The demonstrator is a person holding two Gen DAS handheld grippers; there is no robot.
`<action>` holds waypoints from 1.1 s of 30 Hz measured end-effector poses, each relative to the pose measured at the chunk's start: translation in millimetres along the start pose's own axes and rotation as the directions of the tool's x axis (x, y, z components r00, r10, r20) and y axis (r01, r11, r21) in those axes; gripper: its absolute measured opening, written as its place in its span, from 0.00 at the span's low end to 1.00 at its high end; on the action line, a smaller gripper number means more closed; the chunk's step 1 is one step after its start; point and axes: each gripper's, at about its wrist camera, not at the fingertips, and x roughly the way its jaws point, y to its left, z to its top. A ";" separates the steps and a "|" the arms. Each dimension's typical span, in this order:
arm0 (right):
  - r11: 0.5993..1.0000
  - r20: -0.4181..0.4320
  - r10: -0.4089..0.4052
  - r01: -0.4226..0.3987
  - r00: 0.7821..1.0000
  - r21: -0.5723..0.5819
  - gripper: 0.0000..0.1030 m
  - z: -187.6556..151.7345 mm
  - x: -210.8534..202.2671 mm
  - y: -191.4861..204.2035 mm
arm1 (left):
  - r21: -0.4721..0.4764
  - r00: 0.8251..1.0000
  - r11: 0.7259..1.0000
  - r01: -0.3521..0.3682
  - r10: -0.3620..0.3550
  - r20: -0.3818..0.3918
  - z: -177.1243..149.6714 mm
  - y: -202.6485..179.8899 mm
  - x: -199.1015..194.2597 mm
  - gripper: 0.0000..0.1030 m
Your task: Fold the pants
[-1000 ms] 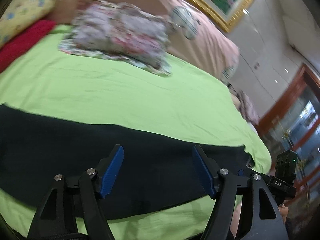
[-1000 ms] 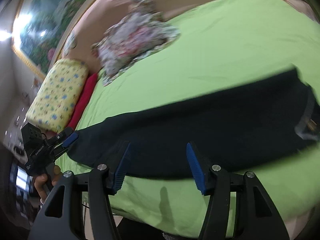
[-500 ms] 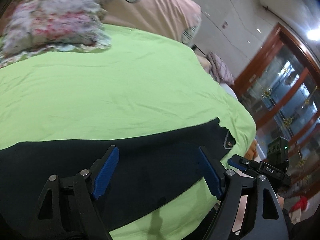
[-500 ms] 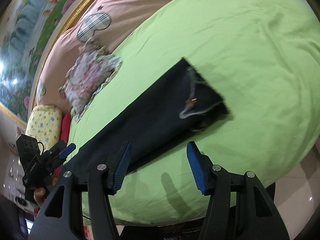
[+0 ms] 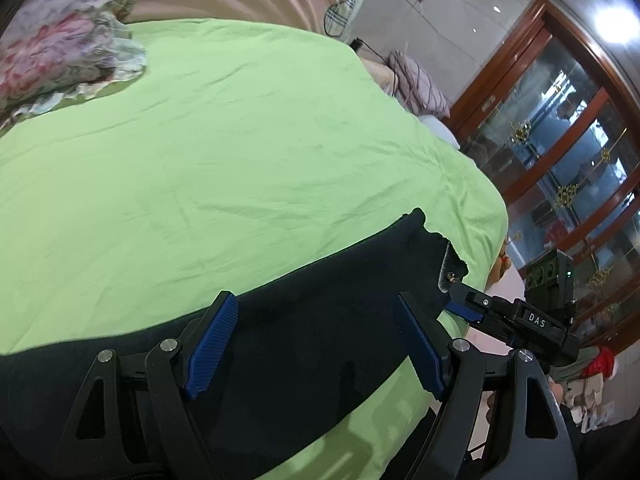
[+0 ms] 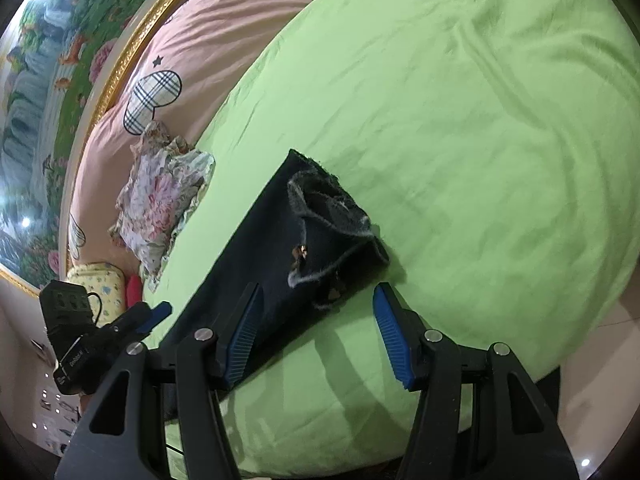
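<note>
Dark navy pants (image 5: pixel 304 332) lie flat in a long strip along the near edge of a green bed sheet (image 5: pixel 224 152). Their waistband with a small metal button (image 6: pixel 301 251) shows in the right wrist view, where the pants (image 6: pixel 264 256) run away to the left. My left gripper (image 5: pixel 316 344) is open and empty, just above the pants' middle. My right gripper (image 6: pixel 316 336) is open and empty, close to the waistband end near the bed's edge. The right gripper also shows in the left wrist view (image 5: pixel 460 304) by the waistband.
A floral pillow (image 6: pixel 160 200) and a pink quilt (image 6: pixel 224 52) lie at the far side of the bed. A yellow pillow (image 6: pixel 96 284) sits by the left gripper (image 6: pixel 152 316). A glass-door wooden cabinet (image 5: pixel 568 128) stands beyond the bed's end.
Both views have swung toward the waistband end of the pants. The right gripper has come near the waistband. Both grippers stay open.
</note>
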 end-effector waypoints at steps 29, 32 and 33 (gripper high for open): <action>0.993 0.017 0.090 -0.088 0.996 -0.079 0.13 1.6 4.0 -23.9 | 0.205 0.909 0.946 0.251 -0.158 -0.385 73.9 -74.5 161.2 0.32; 0.992 0.013 0.097 -0.096 0.995 -0.082 0.13 1.6 3.3 -24.9 | 0.213 0.899 0.935 0.283 -0.181 -0.398 70.8 -78.5 157.8 0.19; 0.992 0.013 0.099 -0.097 0.995 -0.085 0.13 1.6 2.9 -24.8 | 0.214 0.900 0.932 0.294 -0.194 -0.391 70.2 -78.0 154.3 0.17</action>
